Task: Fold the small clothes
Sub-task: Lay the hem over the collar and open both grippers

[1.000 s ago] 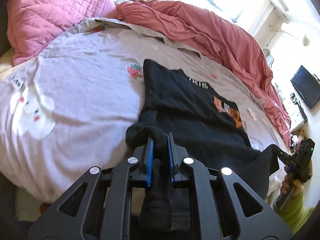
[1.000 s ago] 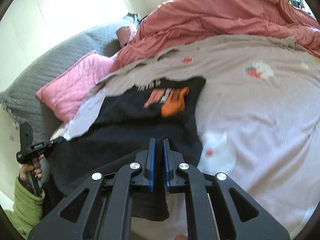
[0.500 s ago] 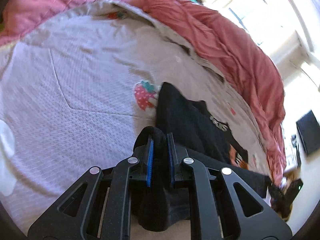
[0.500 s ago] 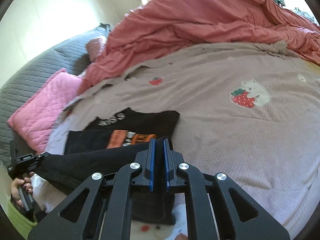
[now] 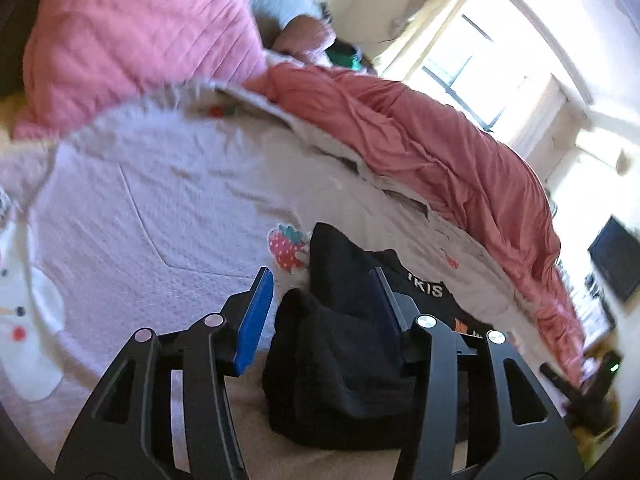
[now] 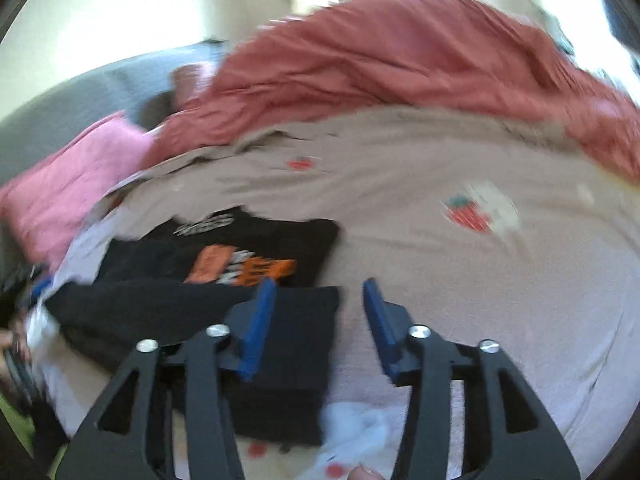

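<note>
A black T-shirt point(image 5: 340, 360) with white lettering and an orange print point(image 6: 240, 268) lies on the bed, its lower part folded up over itself. My left gripper point(image 5: 322, 280) is opening. A bunched fold of the shirt sits between its blue pads point(image 5: 256, 316), and the left pad stands clear of the cloth. My right gripper point(image 6: 318, 284) is opening too. The folded shirt's right corner point(image 6: 296, 340) lies under and between its jaws, and no pad presses on it.
The lilac sheet point(image 5: 160, 220) carries strawberry and bear prints. A salmon duvet point(image 5: 440, 148) is heaped along the far side. A pink quilted pillow point(image 5: 132, 40) and a grey headboard point(image 6: 100, 88) are at the head end. A dark screen point(image 5: 616, 264) hangs at the right.
Both grippers were shut on the shirt's edge and carried it forward over the shirt. Now both jaws stand apart and the cloth lies loose on the bed.
</note>
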`<act>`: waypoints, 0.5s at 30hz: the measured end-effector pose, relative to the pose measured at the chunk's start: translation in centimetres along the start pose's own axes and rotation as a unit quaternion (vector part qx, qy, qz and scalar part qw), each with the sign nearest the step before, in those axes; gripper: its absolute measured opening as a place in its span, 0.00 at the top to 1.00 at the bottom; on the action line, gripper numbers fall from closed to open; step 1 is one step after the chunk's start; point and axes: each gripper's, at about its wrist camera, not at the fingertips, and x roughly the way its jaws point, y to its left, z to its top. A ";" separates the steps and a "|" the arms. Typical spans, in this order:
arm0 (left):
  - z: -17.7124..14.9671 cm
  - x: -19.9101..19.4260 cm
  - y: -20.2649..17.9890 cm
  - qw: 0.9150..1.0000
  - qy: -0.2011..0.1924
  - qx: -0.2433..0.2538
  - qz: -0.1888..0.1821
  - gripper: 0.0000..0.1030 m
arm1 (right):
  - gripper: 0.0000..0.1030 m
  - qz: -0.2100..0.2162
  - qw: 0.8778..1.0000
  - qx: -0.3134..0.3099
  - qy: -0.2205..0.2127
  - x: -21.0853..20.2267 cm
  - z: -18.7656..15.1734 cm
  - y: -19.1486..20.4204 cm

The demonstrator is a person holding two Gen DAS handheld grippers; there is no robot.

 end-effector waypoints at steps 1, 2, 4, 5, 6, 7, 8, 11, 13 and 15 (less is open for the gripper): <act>-0.5 -0.5 -0.8 1.000 0.003 0.012 -0.011 0.55 | 0.46 0.012 0.999 -0.036 0.000 -0.3 -0.1 1.6; -1.1 -0.9 -1.6 0.999 0.007 0.025 -0.023 0.50 | 0.42 0.020 0.998 -0.059 0.000 -0.5 -0.2 2.6; -2.4 -1.2 -3.6 0.996 0.029 0.067 -0.055 0.36 | 0.35 0.040 0.992 -0.120 0.012 -0.4 -0.8 5.5; -3.1 -1.2 -4.9 0.992 0.047 0.095 -0.074 0.30 | 0.32 0.043 0.989 -0.142 0.019 -0.1 -1.1 6.7; -4.0 -1.3 -6.2 0.985 0.061 0.127 -0.094 0.30 | 0.32 0.046 0.986 -0.160 0.027 0.3 -1.3 7.6; -4.6 -1.3 -7.2 0.981 0.068 0.151 -0.105 0.30 | 0.32 0.050 0.982 -0.180 0.034 0.6 -1.6 8.5; -5.6 -1.2 -8.6 0.972 0.084 0.189 -0.115 0.29 | 0.32 0.050 0.978 -0.201 0.038 0.9 -2.1 9.5; -8.6 -0.1 -11.6 0.945 0.127 0.276 -0.118 0.29 | 0.26 0.036 0.967 -0.248 0.049 1.7 -3.1 11.3; -10.6 0.9 -13.0 0.926 0.155 0.330 -0.102 0.29 | 0.24 0.015 0.961 -0.272 0.058 2.7 -3.7 12.3; -11.5 1.7 -13.4 0.917 0.164 0.355 -0.072 0.29 | 0.23 -0.007 0.959 -0.278 0.064 3.8 -3.7 12.5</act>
